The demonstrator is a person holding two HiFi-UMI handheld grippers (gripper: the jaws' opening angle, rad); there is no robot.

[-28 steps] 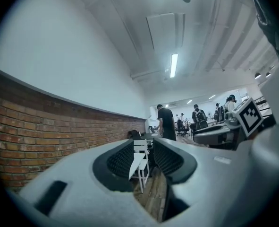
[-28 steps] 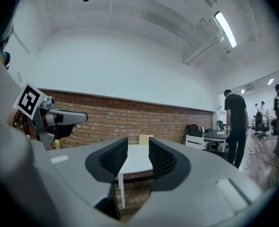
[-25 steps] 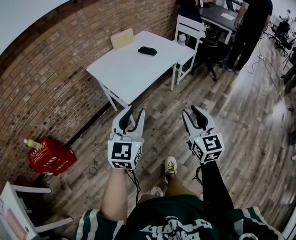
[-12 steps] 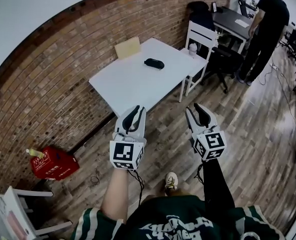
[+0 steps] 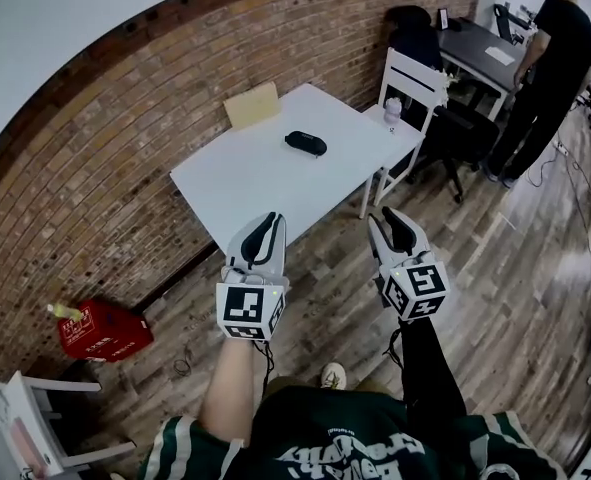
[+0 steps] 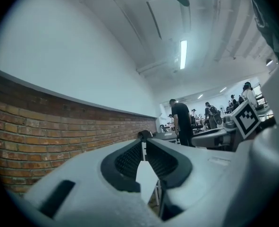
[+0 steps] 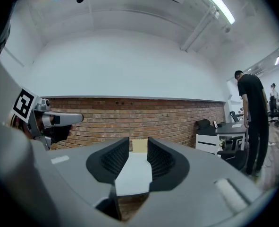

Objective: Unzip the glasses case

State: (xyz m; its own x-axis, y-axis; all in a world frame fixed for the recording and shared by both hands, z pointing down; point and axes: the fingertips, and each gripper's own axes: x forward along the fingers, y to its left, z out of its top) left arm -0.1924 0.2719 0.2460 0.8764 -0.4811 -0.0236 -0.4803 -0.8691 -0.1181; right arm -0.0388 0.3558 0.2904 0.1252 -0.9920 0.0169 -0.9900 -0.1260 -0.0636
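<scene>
The black glasses case (image 5: 305,143) lies zipped shut near the middle of the white table (image 5: 237,179), well ahead of both grippers. My left gripper (image 5: 268,226) is held level in front of the table's near edge. Its jaws have just been closing and now stand almost together with nothing between them, as the left gripper view (image 6: 144,143) also shows. My right gripper (image 5: 390,223) is beside it to the right, off the table's near corner. Its jaws have just been closing a little but are still apart and empty (image 7: 139,143). Neither gripper view shows the case.
A tan box (image 5: 252,104) stands at the table's far edge against the brick wall. A white chair (image 5: 415,78) and a small bottle (image 5: 393,110) are at the table's right end. A red box (image 5: 100,331) sits on the floor at left. A person in black (image 5: 555,63) stands at a dark desk.
Both grippers and my view have moved towards the table, which now looks nearer. The left gripper's jaws have drawn together; the right's narrowed slightly.
</scene>
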